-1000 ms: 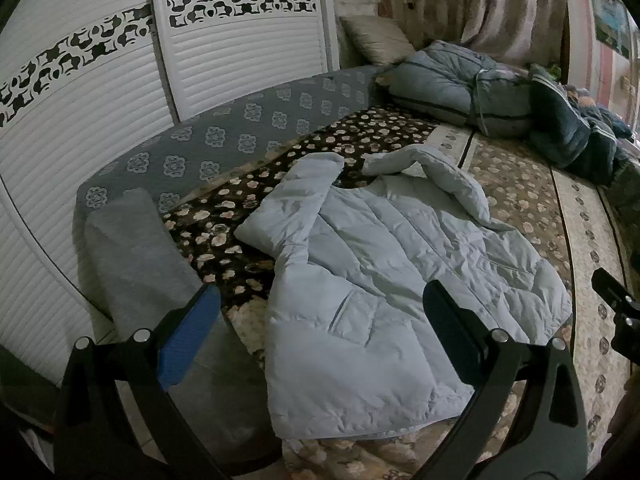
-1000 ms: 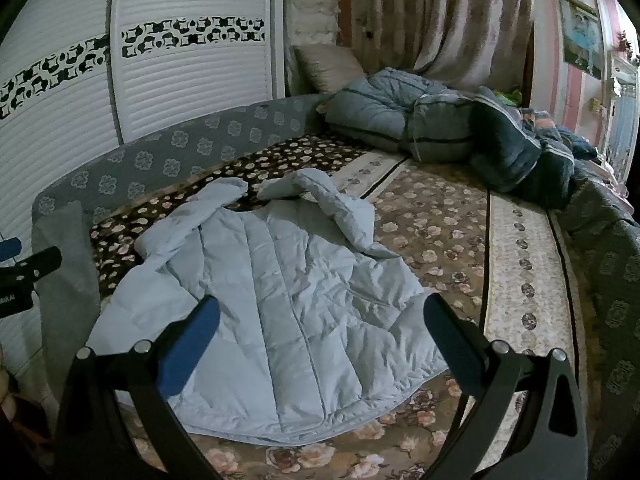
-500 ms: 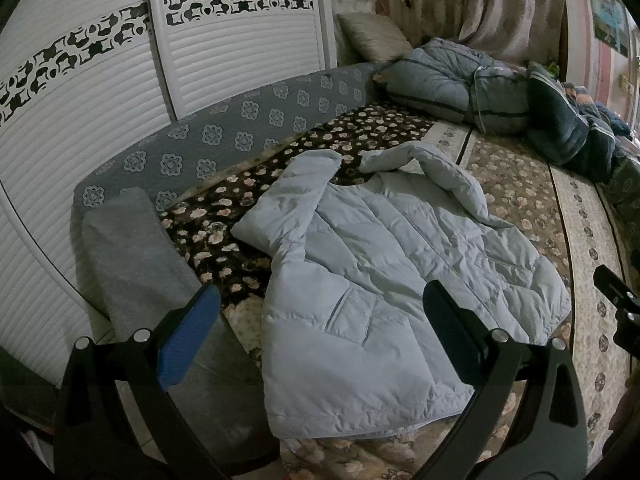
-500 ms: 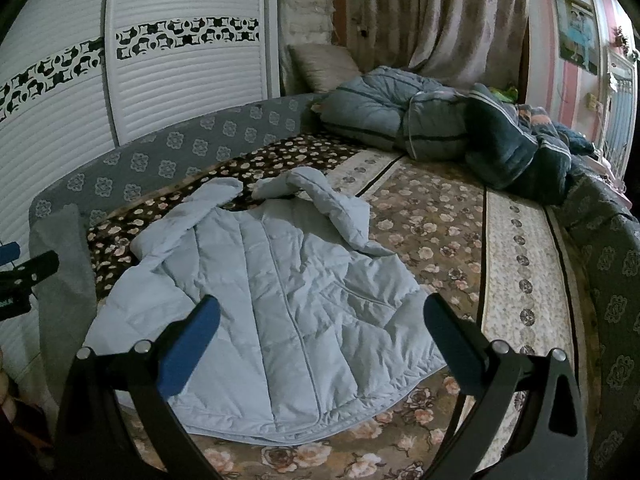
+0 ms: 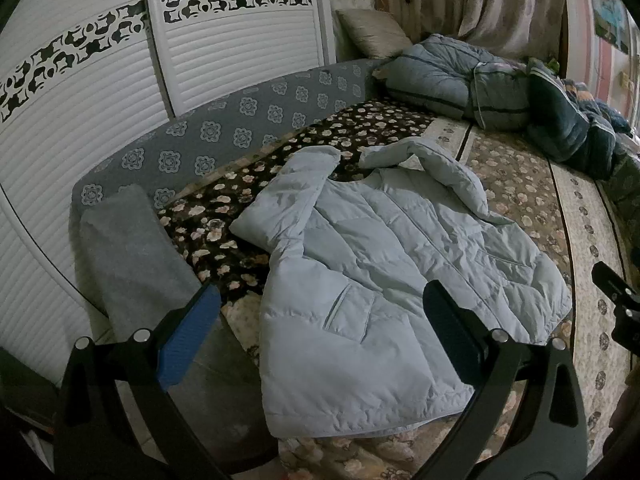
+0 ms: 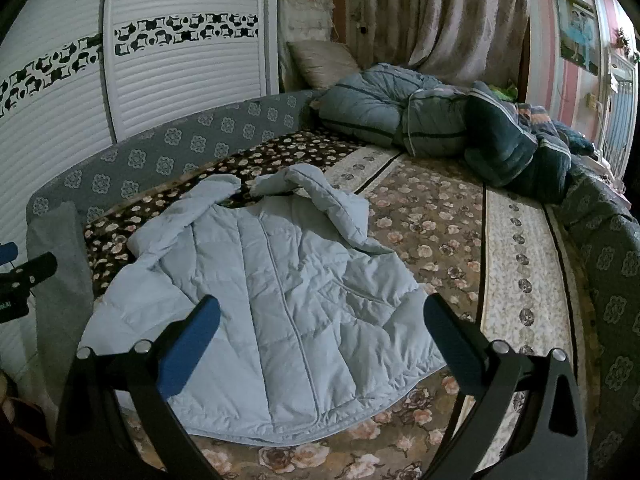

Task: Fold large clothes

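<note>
A light blue padded jacket lies spread flat on the flowered bed cover, hem toward me, both sleeves folded in near the collar. It also shows in the right wrist view. My left gripper is open and empty, hovering above the jacket's near left hem. My right gripper is open and empty above the jacket's lower middle. The right gripper's tip shows at the right edge of the left wrist view; the left gripper shows at the left edge of the right wrist view.
A grey padded bed side runs along white louvred wardrobe doors. A grey towel hangs over the near corner. Folded quilts and dark bedding pile at the far end, with a pillow and curtains behind.
Both grippers have drifted slightly, so the jacket sits a little lower and left in view. The jacket has not moved and both grippers stay open.
</note>
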